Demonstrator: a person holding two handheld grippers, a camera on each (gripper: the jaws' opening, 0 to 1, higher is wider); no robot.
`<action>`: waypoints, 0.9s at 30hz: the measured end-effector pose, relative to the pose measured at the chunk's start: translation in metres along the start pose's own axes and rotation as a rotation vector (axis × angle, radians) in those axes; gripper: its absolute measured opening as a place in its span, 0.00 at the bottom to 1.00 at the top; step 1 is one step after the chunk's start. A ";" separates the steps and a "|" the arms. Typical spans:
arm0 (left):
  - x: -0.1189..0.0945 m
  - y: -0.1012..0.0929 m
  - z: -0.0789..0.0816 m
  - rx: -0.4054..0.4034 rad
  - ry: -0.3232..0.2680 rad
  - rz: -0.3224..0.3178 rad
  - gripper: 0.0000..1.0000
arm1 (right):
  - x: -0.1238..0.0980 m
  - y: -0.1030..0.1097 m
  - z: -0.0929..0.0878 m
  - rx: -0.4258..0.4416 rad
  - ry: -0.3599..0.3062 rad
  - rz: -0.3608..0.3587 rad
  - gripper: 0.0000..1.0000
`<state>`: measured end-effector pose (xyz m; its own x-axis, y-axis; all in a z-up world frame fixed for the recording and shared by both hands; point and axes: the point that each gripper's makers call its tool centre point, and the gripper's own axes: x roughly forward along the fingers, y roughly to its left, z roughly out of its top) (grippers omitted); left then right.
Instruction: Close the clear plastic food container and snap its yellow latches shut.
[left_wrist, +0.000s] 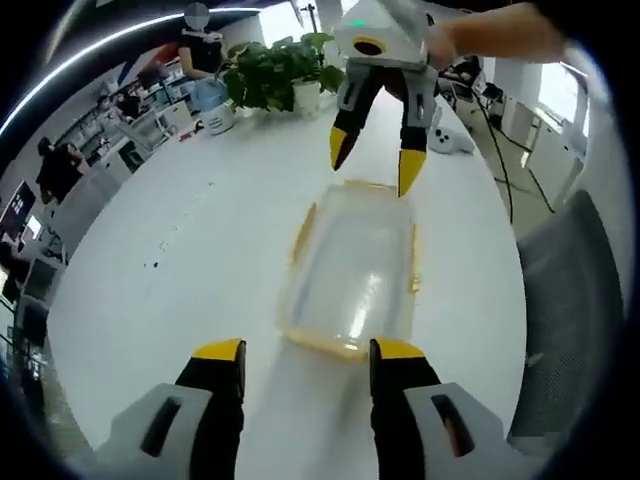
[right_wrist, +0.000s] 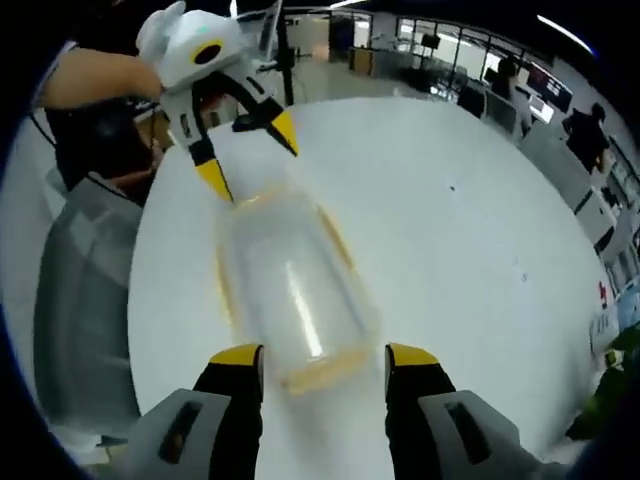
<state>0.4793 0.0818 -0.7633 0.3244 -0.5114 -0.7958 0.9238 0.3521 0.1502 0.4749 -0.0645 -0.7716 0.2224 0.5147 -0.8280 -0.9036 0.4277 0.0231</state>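
Clear plastic food container (left_wrist: 352, 283), lid on, yellow latches (left_wrist: 300, 235) along its edges; lies flat on the white surface (left_wrist: 180, 260), between the two hand-held grippers. Left hand-held gripper (left_wrist: 308, 352): jaws wide apart, empty, just short of the container's near end. Right hand-held gripper (left_wrist: 377, 160): jaws wide apart, empty, yellow tips poised over the far end. Potted plant (left_wrist: 280, 70) at the surface's far edge; grey chair (left_wrist: 565, 320) beside the surface.
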 end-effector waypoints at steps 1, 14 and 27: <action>0.000 0.004 -0.003 -0.051 0.019 0.036 0.50 | 0.001 -0.001 0.000 0.019 0.002 -0.010 0.48; 0.009 -0.008 0.001 -0.374 -0.017 0.080 0.45 | 0.005 -0.003 0.000 0.300 -0.007 -0.070 0.46; 0.018 -0.016 -0.009 -0.602 -0.009 0.111 0.47 | 0.012 -0.002 -0.013 0.501 -0.009 -0.131 0.46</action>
<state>0.4687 0.0744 -0.7849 0.4161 -0.4523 -0.7889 0.6085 0.7832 -0.1281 0.4751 -0.0687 -0.7888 0.3269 0.4385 -0.8372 -0.5824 0.7911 0.1869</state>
